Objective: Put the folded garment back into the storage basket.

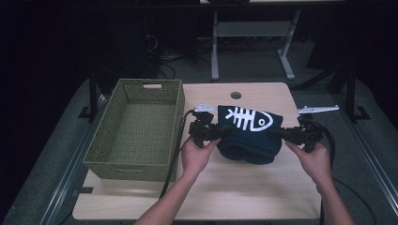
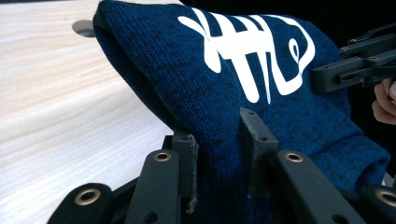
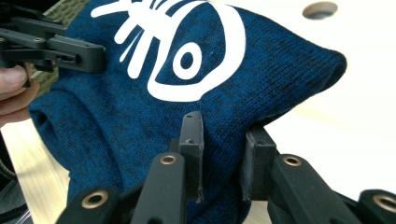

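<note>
A folded dark blue knit garment (image 1: pixel 248 133) with a white fish-skeleton print hangs a little above the wooden table (image 1: pixel 263 192), held at both ends. My left gripper (image 1: pixel 224 132) is shut on its left edge, and in the left gripper view the fabric (image 2: pixel 219 121) is pinched between the jaws. At the garment's right edge my right gripper (image 1: pixel 278 135) is shut on a fold, the blue knit (image 3: pixel 149 112) bunched between its jaws. In each gripper view the other gripper grips the far side.
A green woven basket (image 1: pixel 136 129) with nothing in it stands on the left part of the table. A round cable hole (image 1: pixel 236 95) sits near the table's far edge. A white table frame (image 1: pixel 248 42) stands on the floor beyond.
</note>
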{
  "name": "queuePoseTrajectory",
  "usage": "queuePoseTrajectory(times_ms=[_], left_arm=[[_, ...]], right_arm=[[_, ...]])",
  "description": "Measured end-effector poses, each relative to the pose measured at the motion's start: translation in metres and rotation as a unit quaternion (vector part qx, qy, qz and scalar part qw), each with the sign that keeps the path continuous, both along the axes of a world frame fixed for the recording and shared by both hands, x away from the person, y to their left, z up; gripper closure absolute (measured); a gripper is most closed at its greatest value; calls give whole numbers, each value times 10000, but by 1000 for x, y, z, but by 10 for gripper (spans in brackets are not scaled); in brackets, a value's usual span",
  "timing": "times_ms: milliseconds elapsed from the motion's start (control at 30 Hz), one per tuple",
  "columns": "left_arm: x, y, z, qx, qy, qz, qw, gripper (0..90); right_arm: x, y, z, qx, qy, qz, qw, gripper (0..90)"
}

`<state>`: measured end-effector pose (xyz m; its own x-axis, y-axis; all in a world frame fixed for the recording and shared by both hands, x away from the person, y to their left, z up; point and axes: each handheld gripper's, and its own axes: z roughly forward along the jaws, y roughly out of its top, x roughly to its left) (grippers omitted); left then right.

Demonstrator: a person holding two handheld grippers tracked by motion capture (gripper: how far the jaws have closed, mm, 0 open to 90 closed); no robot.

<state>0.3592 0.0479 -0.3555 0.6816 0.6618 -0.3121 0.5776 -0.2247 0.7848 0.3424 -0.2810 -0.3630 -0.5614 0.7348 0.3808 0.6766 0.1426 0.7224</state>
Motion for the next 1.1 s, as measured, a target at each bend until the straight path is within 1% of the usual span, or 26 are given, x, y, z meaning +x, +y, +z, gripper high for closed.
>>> queuePoseTrajectory(times_ms=[33,67,133,233,267,300,333,367,400,533,600,633,667,700,733,767,800,933,1033,1100], left_arm=[[0,4,4,-29,-2,10,10000,706],[0,4,4,-29,-2,10,10000,706],[-1,10,9,-47,-14,27,10000,706],[-2,14,13,-33,-32,33,10000,706],[-3,16,15,-32,-45,23,10000,706],[-5,20,19,-3,-140,22,9999,702],[-5,22,20,8,-143,17,9999,702],[-5,22,20,8,-143,17,9999,702],[-5,25,22,-16,-112,16,9999,701],[-6,35,26,-20,-85,42,10000,701],[-6,39,29,13,-114,60,9999,701],[-6,41,30,6,-100,71,9999,701],[-4,45,31,4,-72,59,10000,700],[-4,45,31,4,-72,59,10000,698],[-2,47,32,1,-41,70,10000,698],[-1,49,32,-29,3,83,10000,698],[0,53,35,16,-11,86,10000,698],[0,57,39,0,-29,128,9999,699],[0,62,44,26,-57,143,9999,698],[2,66,47,18,-38,150,9999,695]], right_arm=[[0,3,5,-5,-45,36,10000,732],[0,3,5,-5,-45,36,10000,732],[-1,9,11,0,-89,80,9999,732],[-1,14,17,21,-131,126,9998,731],[-1,14,17,21,-131,126,9998,731],[-2,19,21,-5,-173,140,9998,731],[-2,22,24,-14,-196,165,9997,732],[-2,22,24,-14,-196,165,9997,732],[-2,27,28,-50,-218,193,9996,731],[-1,34,33,-81,-241,246,9994,731],[1,41,38,-109,-255,290,9992,731],[1,41,38,-109,-255,290,9992,731],[2,45,41,-140,-302,326,9989,731],[2,45,41,-140,-302,326,9989,731],[4,49,45,-143,-291,364,9988,731],[4,49,45,-143,-291,364,9988,731],[5,52,48,-129,-300,394,9987,732],[7,58,51,-102,-316,442,9985,732],[11,63,55,-86,-316,487,9983,732],[13,66,56,-79,-305,500,9983,732]])
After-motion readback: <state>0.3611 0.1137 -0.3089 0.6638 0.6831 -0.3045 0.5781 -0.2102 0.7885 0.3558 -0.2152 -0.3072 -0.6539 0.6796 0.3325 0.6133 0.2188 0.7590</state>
